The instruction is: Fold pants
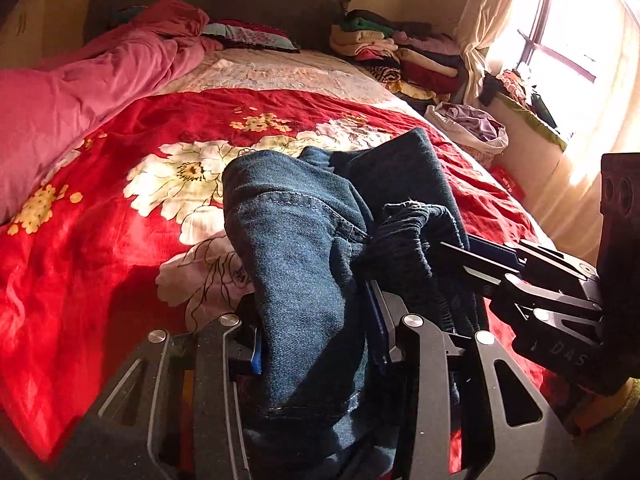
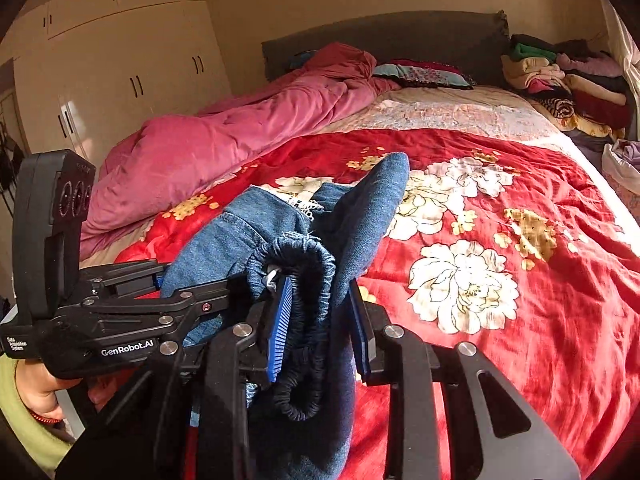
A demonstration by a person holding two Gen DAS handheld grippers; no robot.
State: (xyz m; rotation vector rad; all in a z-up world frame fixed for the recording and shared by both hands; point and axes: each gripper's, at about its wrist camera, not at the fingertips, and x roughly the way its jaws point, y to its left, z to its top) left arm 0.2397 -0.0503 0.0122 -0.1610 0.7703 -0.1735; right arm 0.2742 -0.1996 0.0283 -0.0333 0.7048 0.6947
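Both tongs clamp the bunched blue pants (image 1: 304,240) near the camera, above the red floral blanket (image 1: 100,216): the left gripper (image 1: 316,344) pinches denim, the right gripper (image 2: 320,320) the elastic waistband (legs hidden below frame).

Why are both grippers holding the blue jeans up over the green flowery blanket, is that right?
Nearly. Both grippers, left and right, do grip the blue jeans, but the flowery blanket is red, not green. The right wrist view shows it clearly.
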